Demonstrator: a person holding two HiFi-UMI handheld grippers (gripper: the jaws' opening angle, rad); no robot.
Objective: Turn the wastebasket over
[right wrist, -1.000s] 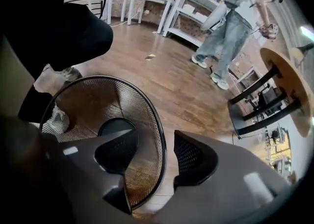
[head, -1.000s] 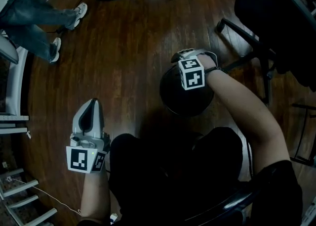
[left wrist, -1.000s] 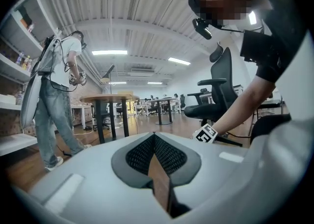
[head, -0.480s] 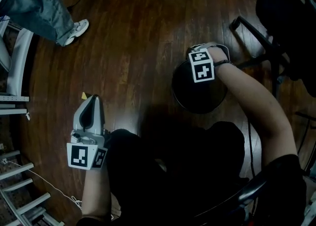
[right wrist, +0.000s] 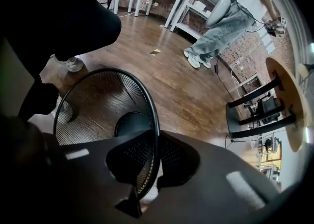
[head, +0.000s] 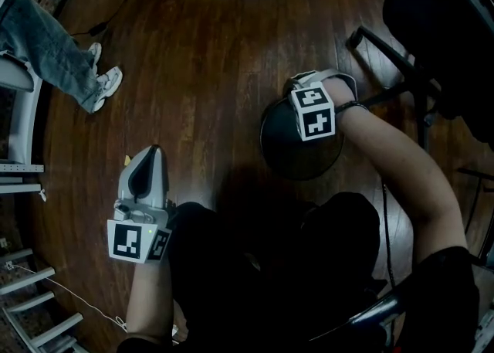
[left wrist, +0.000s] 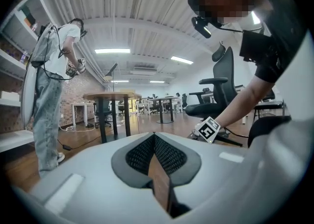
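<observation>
- Right gripper, its jaws just closing, pinches the mesh wastebasket by its rim; from overhead its marker cube hides that grip.
- Left gripper is well apart from the wastebasket, pressed together and empty.

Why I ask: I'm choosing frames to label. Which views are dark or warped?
Head view: dim, the wastebasket nearly merging with the dark floor. Left gripper view: bright, ceiling lines bent. Right gripper view: strongly warped, foreground in shadow, wastebasket rim sharp.
</observation>
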